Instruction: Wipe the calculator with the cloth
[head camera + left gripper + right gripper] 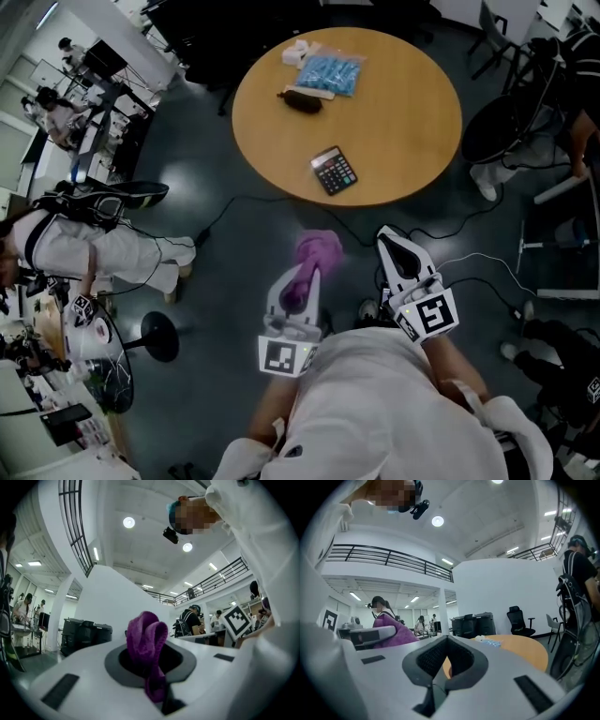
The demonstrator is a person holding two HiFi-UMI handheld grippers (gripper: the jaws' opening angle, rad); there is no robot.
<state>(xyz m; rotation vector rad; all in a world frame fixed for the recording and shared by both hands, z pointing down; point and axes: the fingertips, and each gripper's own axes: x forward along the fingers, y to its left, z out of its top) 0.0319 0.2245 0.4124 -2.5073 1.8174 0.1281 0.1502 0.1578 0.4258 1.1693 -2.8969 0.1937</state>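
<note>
Early in the task, by the look of it: no wiping done yet. Holds the purple cloth (pixel 321 248) pinched between the fingers (pixel 79 667) of the left gripper (pixel 307 281), low centre of the head view, bunched and folded over itself, with a loose end hanging down past the grip. Hangs over the dark floor (pixel 234 272), well short of the bench (pixel 422 112). Carries nothing in the right gripper (pixel 392 239), just right of the cloth: fingers pressed together, empty, pointing toward the bench edge.

Finds the calculator (pixel 334 171) lying flat near the lower edge of the round bench, keys up, turned at a slant, apart from everything else and untouched by either gripper. Leaves, as a judgement, nearly the whole job: closing in on the bench, bringing the cloth down onto the calculator, perhaps steadying it with the right gripper, then rubbing over keys and display.

As for containers, shows little: a blue packet (pixel 330 73) at the top of the bench, seemingly a clear bag of blue pieces, too small to tell what. Beside it a small white thing (pixel 297 52) and a dark oblong thing (pixel 302 100), neither identifiable. No open box, tray or bowl anywhere on the bench.
</note>
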